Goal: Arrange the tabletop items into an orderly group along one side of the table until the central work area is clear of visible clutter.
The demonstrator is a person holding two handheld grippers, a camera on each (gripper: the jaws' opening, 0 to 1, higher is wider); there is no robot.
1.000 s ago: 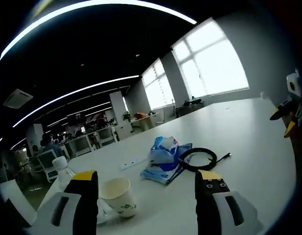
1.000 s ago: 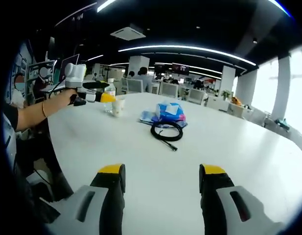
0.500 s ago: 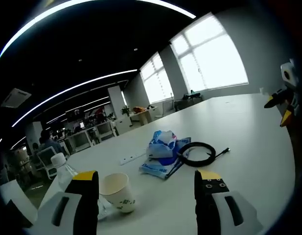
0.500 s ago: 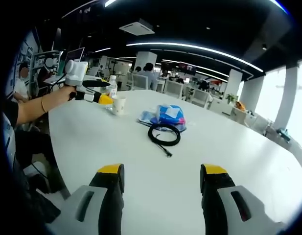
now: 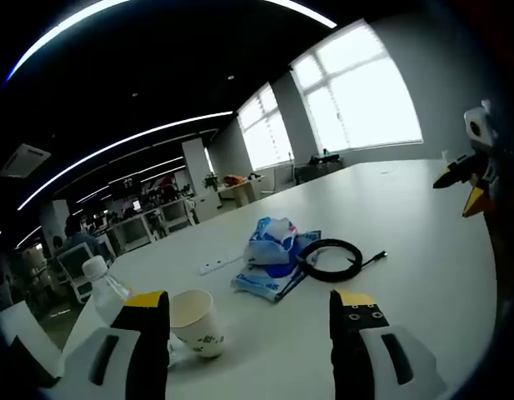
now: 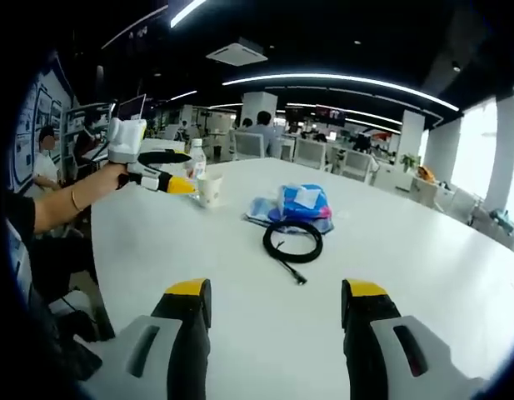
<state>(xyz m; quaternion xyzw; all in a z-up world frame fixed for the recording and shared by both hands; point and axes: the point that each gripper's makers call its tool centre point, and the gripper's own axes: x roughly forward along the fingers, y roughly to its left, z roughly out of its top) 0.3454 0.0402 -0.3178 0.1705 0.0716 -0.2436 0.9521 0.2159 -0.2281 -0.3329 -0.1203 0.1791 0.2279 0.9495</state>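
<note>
A: Here, the left gripper [image 5: 240, 333] is hovering with its jaws standing wide apart and nothing between them, just beside the paper cup [image 5: 196, 322] at the near end of the white table [image 5: 423, 242]. What is lying on the tabletop?

B: Beside the cup, a clear plastic bottle [image 5: 105, 287] with a white cap is standing upright. Farther along, a blue-and-white soft packet [image 5: 271, 254] is lying flat, a coiled black cable [image 5: 330, 258] is touching its edge with one loose end trailing off, and a slim white strip [image 5: 221, 266] is lying near the packet; what it is cannot be told.

A: And the right gripper [image 6: 273, 333]?

B: It is hanging over bare table with its jaws likewise spread and empty, well apart from the cable [image 6: 292, 242] and the packet [image 6: 296, 205]. In the right gripper view, the left gripper [image 6: 177, 183] is pointing at the cup [image 6: 210, 188] and bottle [image 6: 195, 158].

A: How will the cup probably handle?

B: It is looking light, thin-walled and easily crushed, so a gentle pinch across the rim or upper wall seems wisest. The bottle appears stiffer; mid-body is the likely hold. The cable will probably flop, so taking several loops of the coil together should be keeping it tidy. The packet looks soft; an edge or corner is probably suiting it best.
</note>
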